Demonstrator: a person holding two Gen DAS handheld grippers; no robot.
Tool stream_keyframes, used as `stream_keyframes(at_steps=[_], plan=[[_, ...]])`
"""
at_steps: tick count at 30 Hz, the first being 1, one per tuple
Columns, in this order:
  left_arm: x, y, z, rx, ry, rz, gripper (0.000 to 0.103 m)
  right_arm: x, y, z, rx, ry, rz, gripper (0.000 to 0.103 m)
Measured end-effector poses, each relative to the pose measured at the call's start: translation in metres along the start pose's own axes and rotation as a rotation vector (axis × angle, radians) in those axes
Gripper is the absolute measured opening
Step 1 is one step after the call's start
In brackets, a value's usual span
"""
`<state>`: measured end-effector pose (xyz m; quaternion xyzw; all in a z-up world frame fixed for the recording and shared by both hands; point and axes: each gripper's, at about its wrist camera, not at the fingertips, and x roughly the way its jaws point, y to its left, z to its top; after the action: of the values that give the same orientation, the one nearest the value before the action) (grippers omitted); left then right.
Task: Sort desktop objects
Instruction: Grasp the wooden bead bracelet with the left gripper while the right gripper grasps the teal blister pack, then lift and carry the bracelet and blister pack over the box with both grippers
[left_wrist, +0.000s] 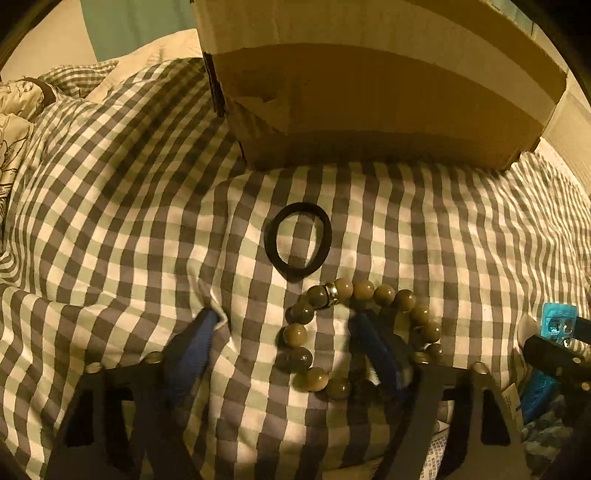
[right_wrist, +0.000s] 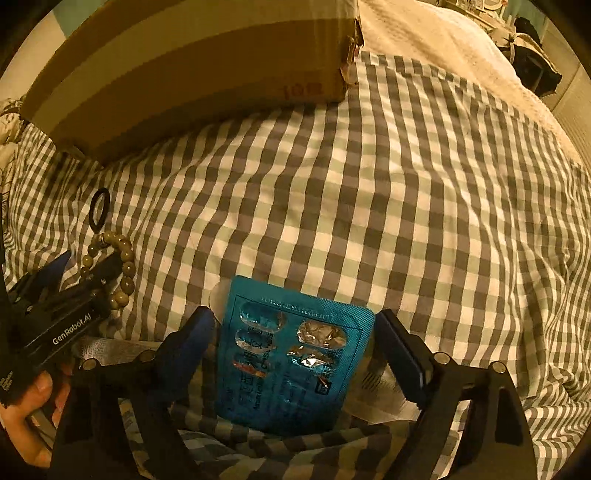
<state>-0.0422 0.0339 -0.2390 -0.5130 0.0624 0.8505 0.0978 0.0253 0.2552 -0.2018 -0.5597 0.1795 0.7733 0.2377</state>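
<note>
A checked bedcover (left_wrist: 129, 206) carries a cardboard box (left_wrist: 369, 103). Right tongs (right_wrist: 295, 325) gape around a teal pill pack (right_wrist: 291, 354), untouched. Left tongs (left_wrist: 288, 325) straddle one side of a bead bracelet (left_wrist: 295, 334), ungripped, beside a black hair tie (left_wrist: 271, 240).

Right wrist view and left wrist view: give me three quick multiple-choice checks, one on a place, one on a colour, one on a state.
1. Where does the black ring lie?
A. Between the cardboard box and the bead bracelet
B. Inside the box
C. On the blister pack

2. What colour is the blister pack?
A. Red
B. Teal blue
C. White

3. How does the right gripper stand to the pack?
A. Shut on it, lifted
B. Far from it
C. Fingers either side, gaps visible

Answers: 1 A, the ring sits on the checked cloth between the two. 2 B, its foil back is teal. 3 C, both fingers flank the pack without touching.
</note>
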Motion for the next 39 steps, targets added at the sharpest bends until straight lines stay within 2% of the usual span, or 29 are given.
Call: stream_keyframes(at_steps=[3,4,5,8,14,19,24,39], plan=[[-0.008,0.003,-0.004,-0.012,-0.017,0.010,0.048,-0.007,-0.002,-0.003,0.008,-0.021,0.021,0.069],[-0.011,0.004,-0.004,-0.013,-0.023,0.015,0.033,-0.010,-0.002,-0.004,0.009,-0.030,0.027,0.068],[-0.014,0.005,-0.005,-0.013,-0.028,0.018,0.022,-0.013,-0.001,-0.006,0.008,-0.044,0.037,0.068],[-0.022,0.011,-0.009,-0.035,-0.035,0.006,0.013,-0.027,0.002,-0.010,-0.005,-0.091,0.062,0.068],[-0.046,0.015,-0.011,-0.046,-0.087,-0.034,0.011,-0.058,0.003,-0.011,-0.012,-0.197,0.117,0.068],[-0.059,0.008,0.008,-0.035,-0.142,-0.053,0.011,-0.082,0.007,-0.005,-0.038,-0.291,0.165,0.068],[-0.073,0.018,0.022,-0.036,-0.213,-0.028,0.011,-0.093,0.017,-0.002,-0.071,-0.353,0.160,0.068],[-0.140,0.021,0.031,-0.025,-0.427,-0.041,0.011,-0.145,0.028,-0.006,-0.109,-0.562,0.196,0.068]])
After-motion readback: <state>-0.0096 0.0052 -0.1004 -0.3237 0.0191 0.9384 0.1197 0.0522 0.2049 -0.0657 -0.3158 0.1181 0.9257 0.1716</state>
